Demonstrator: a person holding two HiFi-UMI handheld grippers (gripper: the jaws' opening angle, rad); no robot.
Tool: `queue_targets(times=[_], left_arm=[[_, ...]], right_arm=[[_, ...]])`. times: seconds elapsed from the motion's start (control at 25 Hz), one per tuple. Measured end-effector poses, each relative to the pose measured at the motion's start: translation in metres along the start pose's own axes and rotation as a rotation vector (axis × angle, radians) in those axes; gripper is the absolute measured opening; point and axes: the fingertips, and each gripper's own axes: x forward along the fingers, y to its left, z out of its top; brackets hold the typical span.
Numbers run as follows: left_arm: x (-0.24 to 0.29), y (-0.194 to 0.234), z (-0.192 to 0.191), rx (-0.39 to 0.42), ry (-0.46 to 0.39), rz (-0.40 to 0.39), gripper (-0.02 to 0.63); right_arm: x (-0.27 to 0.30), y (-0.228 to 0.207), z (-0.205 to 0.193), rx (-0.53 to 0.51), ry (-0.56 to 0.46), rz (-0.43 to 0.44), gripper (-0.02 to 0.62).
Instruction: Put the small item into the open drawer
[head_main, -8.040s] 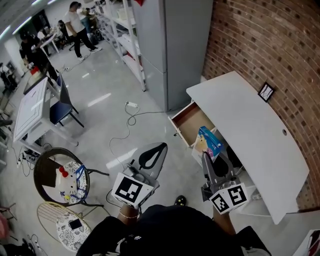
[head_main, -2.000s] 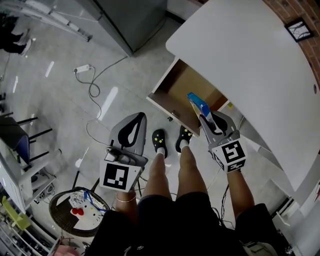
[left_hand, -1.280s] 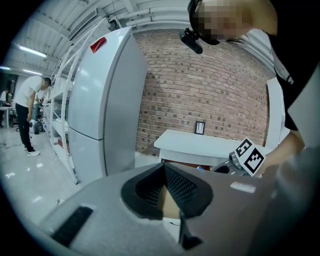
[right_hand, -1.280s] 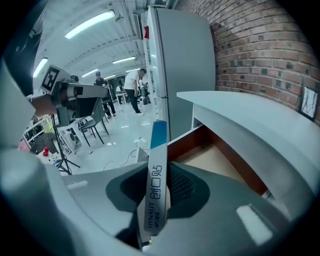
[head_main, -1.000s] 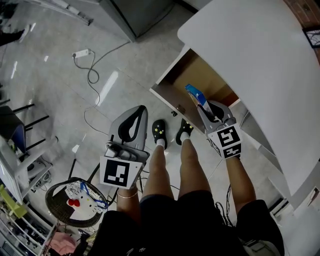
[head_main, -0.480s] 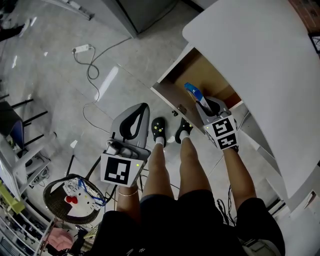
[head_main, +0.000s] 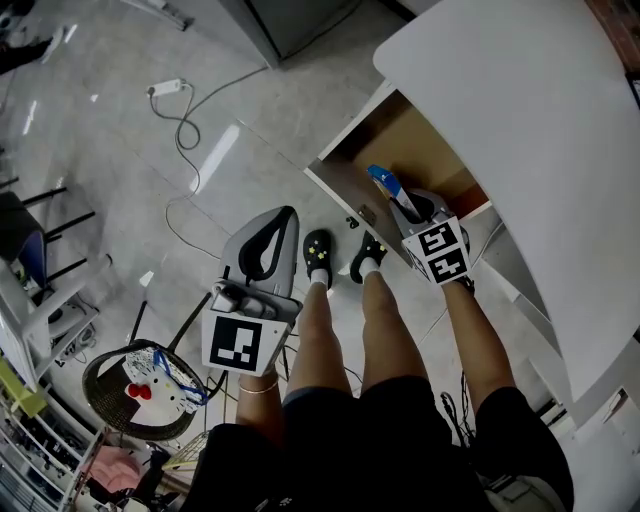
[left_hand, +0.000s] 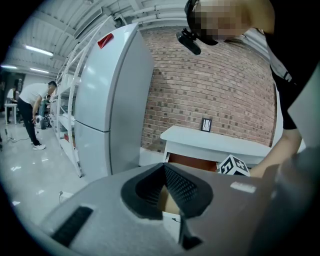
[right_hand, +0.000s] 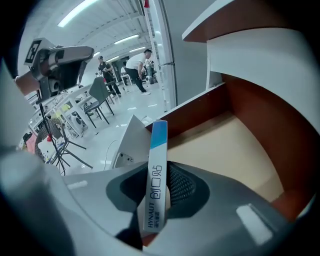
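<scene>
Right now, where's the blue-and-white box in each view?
Head view: upper centre-right, box sticking out of the right tool over the drawer's front edge.
Left gripper view: not in it; only the right tool's marker cube shows.
Right gripper view: centre, box upright, clamped between the jaws.
Shared landmark: the open drawer.

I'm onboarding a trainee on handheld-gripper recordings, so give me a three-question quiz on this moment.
1. True or false: the left gripper holds the slim blue-and-white cardboard box.
2. The right gripper has its jaws: A) open and empty; B) shut on the box; C) shut on a cable.
3. Fill in: ahead of the box, under the white desk, stands an open brown-lined ____.
Key: 1 false; 2 B; 3 drawer.
</scene>
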Motion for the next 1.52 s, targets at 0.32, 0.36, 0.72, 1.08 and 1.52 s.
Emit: queue_targets(times=[0.32,0.36,0.72,1.08,1.52], left_arm=[[-0.006,0.009,-0.006,-0.017,0.002,0.048,-0.006],[-0.007,0.010,-0.006,-0.019,0.001,0.053,-0.006],[-0.008,0.018,-0.007,-0.035,0.002,0.083,-0.006],[-0.011,0.024,-0.005,-0.042,-0.004,0.112,-0.006],[-0.012,0.030,-0.012,-0.056,0.004,0.124,-0.006]], right_arm=[[0.022,0.000,-0.010,-0.065,0.076,0.017,0.094],[0.024,0.001,-0.012,-0.072,0.084,0.021,0.094],[0.043,0.004,-0.014,-0.123,0.142,0.055,0.094],[0.055,0.006,-0.023,-0.151,0.194,0.078,0.094],[0.071,-0.001,-0.026,-0.133,0.228,0.064,0.094]])
